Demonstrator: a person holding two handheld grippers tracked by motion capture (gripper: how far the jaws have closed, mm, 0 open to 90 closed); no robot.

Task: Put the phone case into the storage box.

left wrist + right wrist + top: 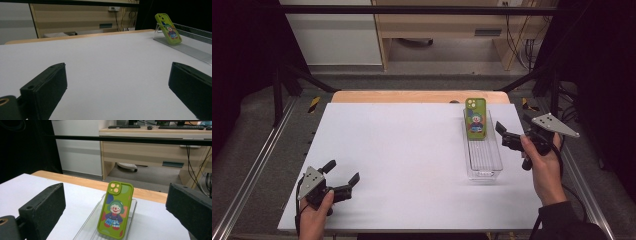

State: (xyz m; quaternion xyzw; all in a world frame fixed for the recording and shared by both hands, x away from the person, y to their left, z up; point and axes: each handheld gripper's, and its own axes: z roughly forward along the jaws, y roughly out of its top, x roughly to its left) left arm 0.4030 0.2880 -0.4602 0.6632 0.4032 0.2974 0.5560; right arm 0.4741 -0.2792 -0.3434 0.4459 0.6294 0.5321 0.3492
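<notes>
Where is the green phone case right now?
The green phone case stands tilted against the far end of the clear tray, on the table's right side, just left of the right gripper.

Beyond my white table sheet [402, 160] and its pale wooden edge [412, 96], I see a light wooden desk [155, 147], a white wall panel [332, 40], grey floor [452, 65] and dangling black cables [519, 47].
</notes>
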